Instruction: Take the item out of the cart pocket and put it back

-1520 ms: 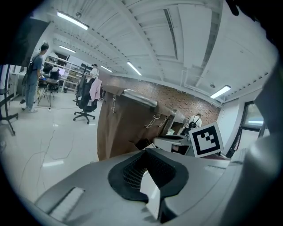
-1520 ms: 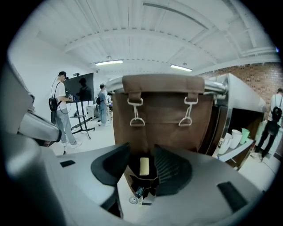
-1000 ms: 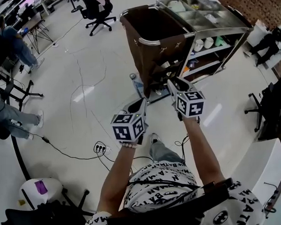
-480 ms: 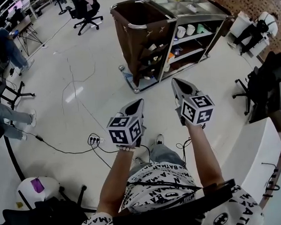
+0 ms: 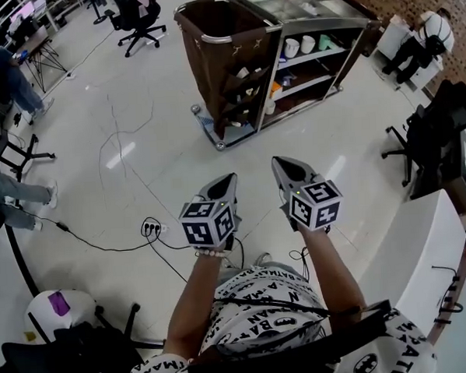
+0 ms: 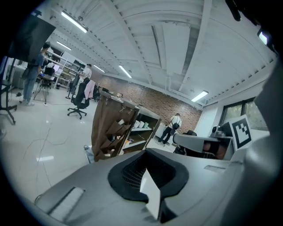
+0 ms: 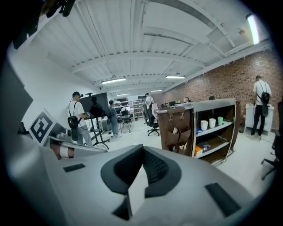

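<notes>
Pocket item [image 5: 243, 72], pale and only partly seen, is lodged in an upper pocket of the brown side panel [image 5: 240, 92] on the cart [image 5: 212, 40], with nothing yet taken out. The cart is stood well apart from both grippers, ahead across bare floor [image 5: 135, 109]. The left gripper [image 5: 227, 186] and right gripper [image 5: 285, 170] are both held with jaws pressed together and nothing between them. The pockets are seen left of the left gripper's axis [image 6: 116, 134] and right of the right gripper's axis [image 7: 180, 132], so they lie roughly between the two lines of aim. The right gripper is judged slightly nearer. The pockets are stacked down the panel and open upward, so an approach from above is likely called for.
</notes>
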Motion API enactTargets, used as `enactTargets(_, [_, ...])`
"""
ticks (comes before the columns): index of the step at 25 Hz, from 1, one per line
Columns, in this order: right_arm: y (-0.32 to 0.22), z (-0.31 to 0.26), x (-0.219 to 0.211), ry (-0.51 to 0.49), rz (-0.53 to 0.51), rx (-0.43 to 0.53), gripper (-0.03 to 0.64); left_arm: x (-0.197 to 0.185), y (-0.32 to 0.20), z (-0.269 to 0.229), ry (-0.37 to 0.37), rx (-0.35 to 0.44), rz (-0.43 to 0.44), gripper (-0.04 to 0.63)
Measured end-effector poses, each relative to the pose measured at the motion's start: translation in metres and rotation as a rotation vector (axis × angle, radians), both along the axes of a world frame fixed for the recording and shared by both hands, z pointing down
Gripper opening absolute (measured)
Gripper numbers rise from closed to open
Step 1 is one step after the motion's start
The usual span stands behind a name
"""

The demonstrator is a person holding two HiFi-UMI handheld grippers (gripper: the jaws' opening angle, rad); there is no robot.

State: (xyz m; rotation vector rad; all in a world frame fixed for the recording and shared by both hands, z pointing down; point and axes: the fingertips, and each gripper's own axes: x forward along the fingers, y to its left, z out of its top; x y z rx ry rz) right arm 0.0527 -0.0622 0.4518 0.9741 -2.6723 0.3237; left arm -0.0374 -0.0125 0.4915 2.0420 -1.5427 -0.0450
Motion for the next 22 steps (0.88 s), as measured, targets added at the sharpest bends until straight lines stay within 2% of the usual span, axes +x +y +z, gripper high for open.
enactTargets(6, [0.022, 0.034, 0.019, -0.011, 0.003, -0.087, 0.005, 0.022, 0.001, -0.008, -0.041, 0.001, -0.005, 0.0])
enactTargets(16, [0.012, 0.03, 0.054, -0.031, 0.026, -0.087, 0.005, 0.054, -0.006, -0.014, -0.059, 0.01, 0.008, 0.0])
enactTargets(22, [0.016, 0.031, 0.061, -0.028, 0.029, -0.078, 0.005, 0.06, 0.0, -0.013, -0.054, 0.011, 0.01, 0.0])
